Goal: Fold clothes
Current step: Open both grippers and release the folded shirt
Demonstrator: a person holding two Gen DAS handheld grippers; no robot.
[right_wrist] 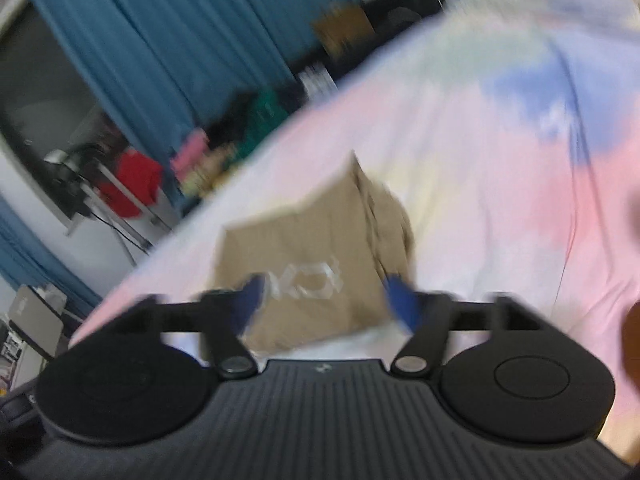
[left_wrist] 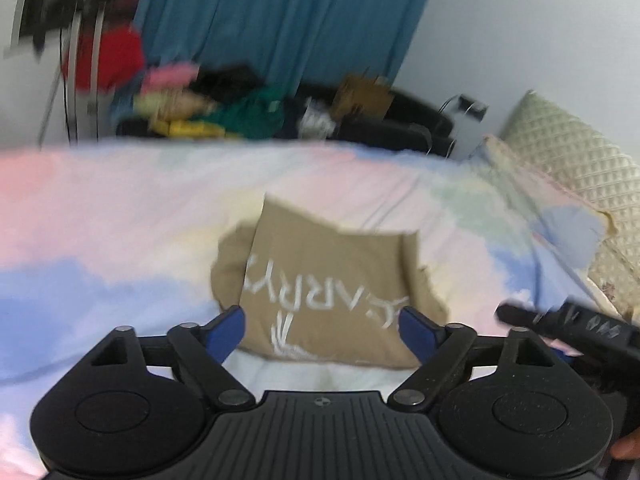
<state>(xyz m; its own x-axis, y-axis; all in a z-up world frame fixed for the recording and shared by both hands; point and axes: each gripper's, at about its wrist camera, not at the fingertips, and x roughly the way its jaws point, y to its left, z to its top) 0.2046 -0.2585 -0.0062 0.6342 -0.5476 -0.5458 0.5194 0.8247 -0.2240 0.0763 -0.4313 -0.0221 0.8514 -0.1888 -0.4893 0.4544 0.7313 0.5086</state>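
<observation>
A tan garment with white lettering (left_wrist: 324,284) lies folded into a rough rectangle on a pastel tie-dye bedsheet (left_wrist: 100,220). My left gripper (left_wrist: 322,330) is open just in front of its near edge, blue fingertips (left_wrist: 226,334) wide apart, holding nothing. The right gripper's black body shows at the left wrist view's right edge (left_wrist: 568,328). In the right wrist view the same garment (right_wrist: 308,256) lies on the sheet (right_wrist: 500,200), blurred. My right gripper (right_wrist: 324,300) is open over its near edge, empty.
Beyond the bed's far edge is a heap of coloured clothes (left_wrist: 200,108), a black bag (left_wrist: 400,120) and a blue curtain (left_wrist: 280,20). A cream quilted pillow (left_wrist: 580,168) lies at the right. A red garment (left_wrist: 108,60) hangs by a metal stand.
</observation>
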